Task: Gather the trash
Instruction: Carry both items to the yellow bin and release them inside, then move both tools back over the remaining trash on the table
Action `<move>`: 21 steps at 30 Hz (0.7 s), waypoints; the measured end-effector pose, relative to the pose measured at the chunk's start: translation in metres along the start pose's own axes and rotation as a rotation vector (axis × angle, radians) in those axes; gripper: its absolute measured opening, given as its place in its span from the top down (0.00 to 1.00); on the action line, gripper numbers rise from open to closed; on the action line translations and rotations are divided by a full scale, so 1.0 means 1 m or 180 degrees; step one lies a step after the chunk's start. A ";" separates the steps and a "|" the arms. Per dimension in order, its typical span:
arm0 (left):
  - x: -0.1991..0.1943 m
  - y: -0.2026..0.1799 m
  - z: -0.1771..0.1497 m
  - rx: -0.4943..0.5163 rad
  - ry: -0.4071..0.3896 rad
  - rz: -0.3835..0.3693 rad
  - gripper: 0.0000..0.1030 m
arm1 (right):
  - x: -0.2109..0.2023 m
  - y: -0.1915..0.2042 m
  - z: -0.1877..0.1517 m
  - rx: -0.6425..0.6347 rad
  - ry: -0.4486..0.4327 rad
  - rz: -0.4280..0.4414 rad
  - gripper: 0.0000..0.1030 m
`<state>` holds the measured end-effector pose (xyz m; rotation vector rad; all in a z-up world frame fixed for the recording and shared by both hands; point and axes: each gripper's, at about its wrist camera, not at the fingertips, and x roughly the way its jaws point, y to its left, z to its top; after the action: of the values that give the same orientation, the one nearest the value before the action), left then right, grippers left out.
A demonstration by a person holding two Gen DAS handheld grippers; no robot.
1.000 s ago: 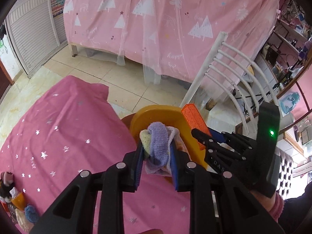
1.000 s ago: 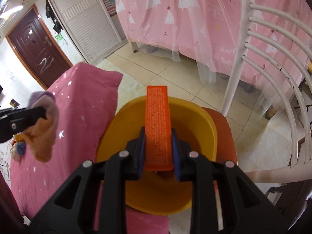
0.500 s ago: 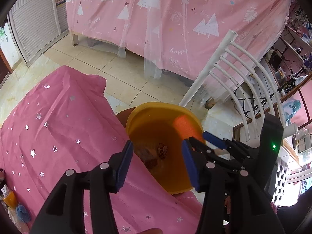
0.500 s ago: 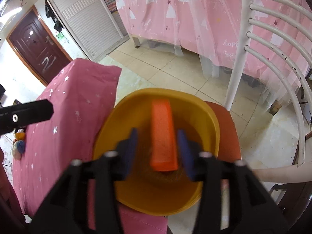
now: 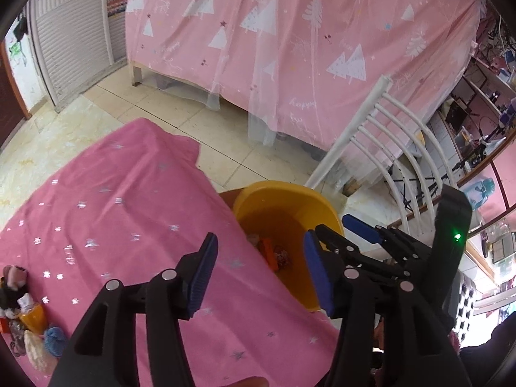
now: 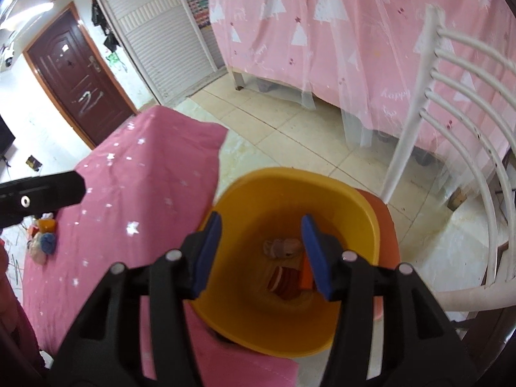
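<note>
A: How are the two tools recorded?

B: The left tool (image 5: 259,271) is noted with its blue pads spread wide and nothing between them. It is held over the edge of the pink star-print surface (image 5: 113,213), just beside the yellow bin (image 5: 258,200). The right tool (image 6: 259,254) is likewise noted as released, pads apart and empty, and is held directly above the bin's mouth (image 6: 322,180).

A: Where is the trash observed?

B: Three pieces are seen at the bottom of the bin in the right wrist view: an orange box (image 6: 305,274) lying against the right wall, a crumpled pale wad (image 6: 282,246) behind it, and a reddish striped piece (image 6: 285,282) in front. In the left wrist view the orange box (image 5: 267,251) is partly visible among the same heap.

A: Anything left on the surface?

B: A small cluster of items (image 5: 29,329) is recorded at the far left corner of the surface, well apart from the bin; a blue wad and an orange piece are made out, the rest cannot be told.

A: Surroundings?

B: A white slatted chair (image 6: 451,103) is noted just right of the bin, and a pink tree-print curtain (image 5: 306,48) behind.
</note>
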<state>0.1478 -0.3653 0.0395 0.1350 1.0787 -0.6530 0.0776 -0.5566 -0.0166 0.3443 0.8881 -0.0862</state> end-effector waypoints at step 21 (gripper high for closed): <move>-0.118 0.184 -0.065 -0.0745 -0.0486 0.0724 0.40 | 0.000 0.194 -0.002 -0.0958 0.0163 0.0726 0.51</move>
<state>0.1633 -0.1399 0.0702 0.0045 0.9675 -0.3242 0.1176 -0.3736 0.0321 0.1649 0.8920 0.2658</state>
